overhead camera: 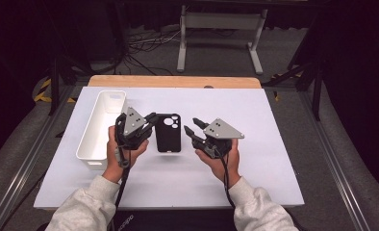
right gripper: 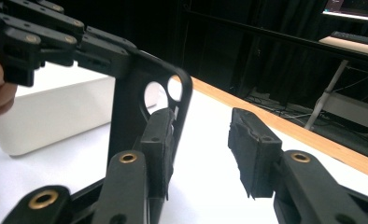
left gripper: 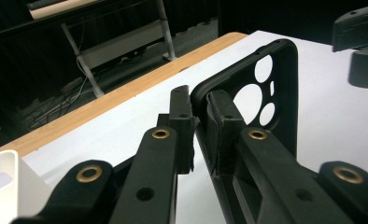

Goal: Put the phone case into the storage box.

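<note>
The black phone case (overhead camera: 168, 133) is an empty shell with 3 round camera holes and a small slot near its top end. It hangs tilted above the white table, its left long edge pinched between my left jaws, near the white bin.

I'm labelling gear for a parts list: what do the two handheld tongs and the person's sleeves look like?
Both the left tongs and the right tongs are black, with brass-coloured rivets and a grey three-cornered plate on top. A black cable trails from each. The sleeves are light grey.
</note>
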`<move>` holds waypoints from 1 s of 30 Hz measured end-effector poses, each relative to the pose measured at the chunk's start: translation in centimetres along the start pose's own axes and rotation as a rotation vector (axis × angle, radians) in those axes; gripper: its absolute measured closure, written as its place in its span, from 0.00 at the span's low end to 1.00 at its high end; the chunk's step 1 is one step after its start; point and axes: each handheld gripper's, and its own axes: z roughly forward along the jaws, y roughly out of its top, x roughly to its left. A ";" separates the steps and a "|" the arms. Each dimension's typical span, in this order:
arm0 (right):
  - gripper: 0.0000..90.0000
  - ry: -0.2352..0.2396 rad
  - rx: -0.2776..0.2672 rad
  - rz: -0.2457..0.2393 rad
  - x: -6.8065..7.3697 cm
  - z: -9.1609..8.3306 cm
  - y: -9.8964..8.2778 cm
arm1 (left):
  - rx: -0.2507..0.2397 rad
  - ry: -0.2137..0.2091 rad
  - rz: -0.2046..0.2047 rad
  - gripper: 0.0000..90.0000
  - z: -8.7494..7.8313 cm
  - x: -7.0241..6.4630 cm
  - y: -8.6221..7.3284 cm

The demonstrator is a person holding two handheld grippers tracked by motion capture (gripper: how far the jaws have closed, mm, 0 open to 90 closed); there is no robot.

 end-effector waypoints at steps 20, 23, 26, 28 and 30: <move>0.44 -0.002 0.025 -0.082 -2.8 -3.5 -3.2 | -0.004 0.013 -0.006 0.91 -0.3 0.5 0.0; 0.44 -0.004 0.025 -0.093 -2.8 -3.8 -3.4 | -0.006 0.014 -0.009 0.91 -0.3 0.6 0.0; 0.43 -0.001 0.019 -0.101 -2.9 -4.3 -3.6 | -0.008 0.018 -0.012 0.91 -0.3 0.6 0.0; 0.41 -0.002 0.022 -0.111 -3.0 -4.7 -3.8 | -0.008 0.019 -0.011 0.91 -0.4 0.7 0.0; 0.39 0.003 0.028 -0.114 -3.0 -5.0 -3.9 | -0.008 0.021 -0.014 0.91 -0.4 0.8 0.0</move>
